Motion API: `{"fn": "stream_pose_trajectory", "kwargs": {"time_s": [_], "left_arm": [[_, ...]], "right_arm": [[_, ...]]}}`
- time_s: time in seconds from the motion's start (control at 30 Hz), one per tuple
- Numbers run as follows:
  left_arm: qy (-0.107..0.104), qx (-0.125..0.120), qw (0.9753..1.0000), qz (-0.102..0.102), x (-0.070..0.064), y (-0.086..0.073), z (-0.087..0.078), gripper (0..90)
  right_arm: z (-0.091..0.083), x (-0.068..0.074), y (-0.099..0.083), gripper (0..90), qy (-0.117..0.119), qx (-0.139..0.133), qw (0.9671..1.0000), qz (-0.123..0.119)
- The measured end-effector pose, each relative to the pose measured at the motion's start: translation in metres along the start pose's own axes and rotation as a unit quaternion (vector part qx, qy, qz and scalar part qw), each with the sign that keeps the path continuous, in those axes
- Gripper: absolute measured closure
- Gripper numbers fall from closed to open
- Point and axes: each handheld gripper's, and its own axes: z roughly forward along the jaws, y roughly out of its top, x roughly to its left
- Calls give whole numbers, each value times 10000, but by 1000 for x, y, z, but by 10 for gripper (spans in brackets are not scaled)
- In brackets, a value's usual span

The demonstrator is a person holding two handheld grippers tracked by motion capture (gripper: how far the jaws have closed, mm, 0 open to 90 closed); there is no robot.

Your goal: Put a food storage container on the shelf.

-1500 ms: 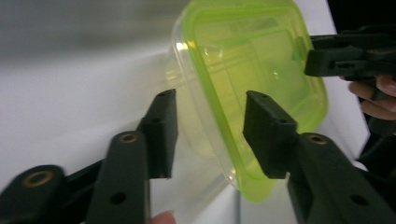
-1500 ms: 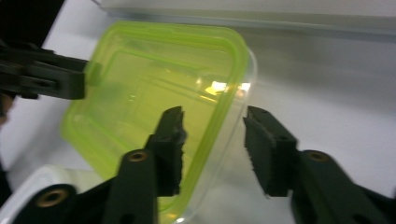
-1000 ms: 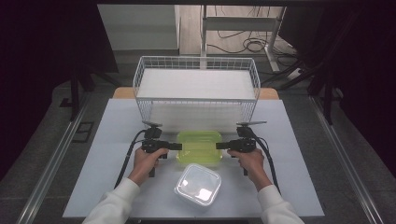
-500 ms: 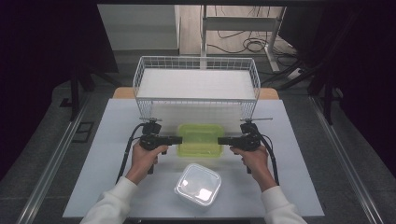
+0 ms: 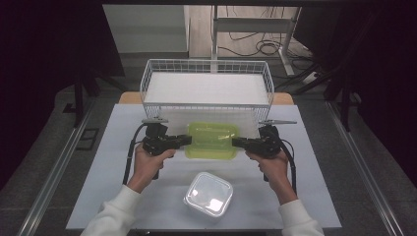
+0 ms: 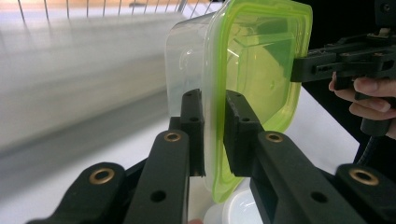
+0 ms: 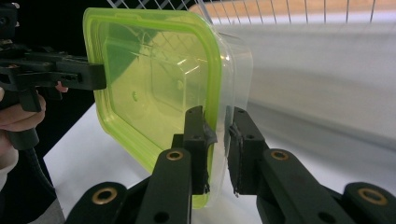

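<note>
The person holds a clear plastic box with a bright green lid [image 5: 212, 140] between two black tools. The left gripper [image 5: 184, 140] pinches one end of the box rim, and the right gripper [image 5: 239, 142] pinches the other end. In the left gripper view, the two black jaws are squeezed tight on the green lid edge [image 6: 215, 135]. In the right gripper view, the jaws sit on either side of the rim [image 7: 215, 130], and they look pressed onto it too. So the box hangs between the grippers, and it looks lifted off the white table [image 5: 108, 162].

Just past the grippers stands a white wire basket [image 5: 206, 88]. I think the box is going in there.

To do this well, both hands should go up together at the same speed. If one hand goes faster, the box tips or twists out of a pinch. The grip is only on a thin rim, so both squeezes should stay firm. The box has to go higher than the near wall of the basket before it goes forward, or it will bump the wires.

Behind the grippers, nearer the person, sits a square clear plastic tub with a clear lid [image 5: 208, 193]. It is well apart from the grippers and out of the way.
</note>
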Motion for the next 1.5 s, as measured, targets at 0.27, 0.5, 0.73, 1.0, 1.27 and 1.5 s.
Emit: {"fn": "stream_pose_trajectory", "kwargs": {"time_s": [0.27, 0.5, 0.73, 1.0, 1.27, 1.5], "left_arm": [[31, -311, 9990, 319, -15, 8, -20, 796], [9, -400, 9984, 390, -19, 10, -26, 796], [11, -479, 9978, 466, -22, 13, -31, 796], [66, -464, 9976, 515, -22, 19, -33, 797], [14, -498, 9977, 467, -15, 31, -32, 797], [-17, -540, 9975, 450, -13, 50, -36, 797]], "right_arm": [[-18, 22, 11, 785, -59, -274, 9988, -401], [-23, 30, 15, 784, -84, -343, 9976, -591], [-27, 37, 18, 784, -126, -418, 9965, -716], [-27, 39, 22, 782, -173, -381, 9961, -780], [-25, 39, 34, 782, -219, -422, 9955, -824], [-26, 40, 52, 782, -211, -485, 9952, -818]]}}
